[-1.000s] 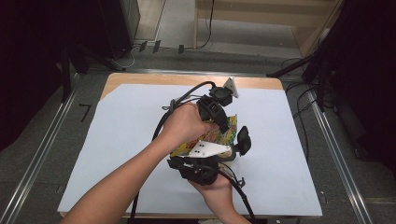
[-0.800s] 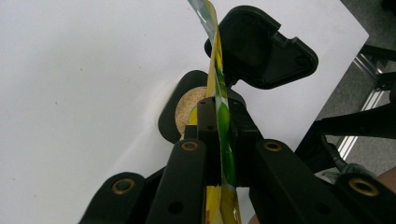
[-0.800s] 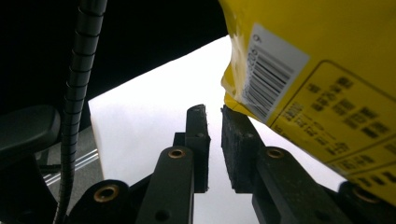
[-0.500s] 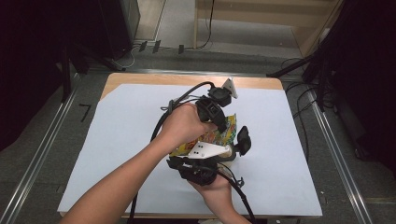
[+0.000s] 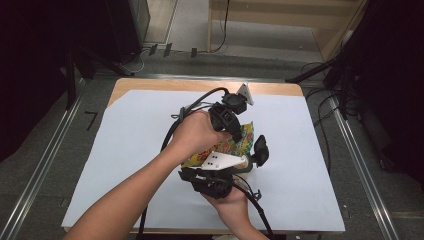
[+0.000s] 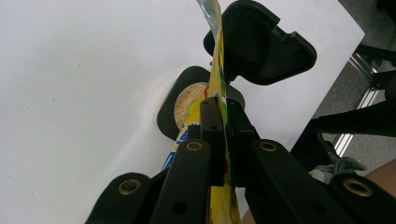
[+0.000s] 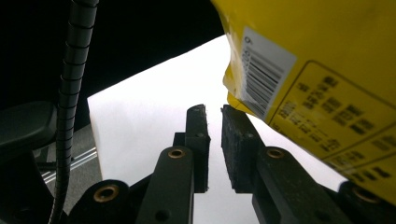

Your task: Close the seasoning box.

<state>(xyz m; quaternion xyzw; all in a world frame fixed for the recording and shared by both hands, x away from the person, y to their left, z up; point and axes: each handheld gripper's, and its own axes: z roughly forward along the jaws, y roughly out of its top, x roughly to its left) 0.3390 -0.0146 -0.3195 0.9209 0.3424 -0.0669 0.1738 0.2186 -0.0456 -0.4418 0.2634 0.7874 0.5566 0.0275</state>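
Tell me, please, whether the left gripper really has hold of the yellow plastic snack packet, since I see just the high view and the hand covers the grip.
Observer: Yes. In the left gripper view, the left gripper has its fingers shut on the thin edge of the yellow plastic snack packet.
Operator: Thank you. Is the right gripper gripping it as well?
Observer: No. In the right gripper view, the right gripper has its fingers a narrow gap apart with nothing between them. The packet's barcoded corner hangs close beside one finger, and I cannot tell whether it touches.
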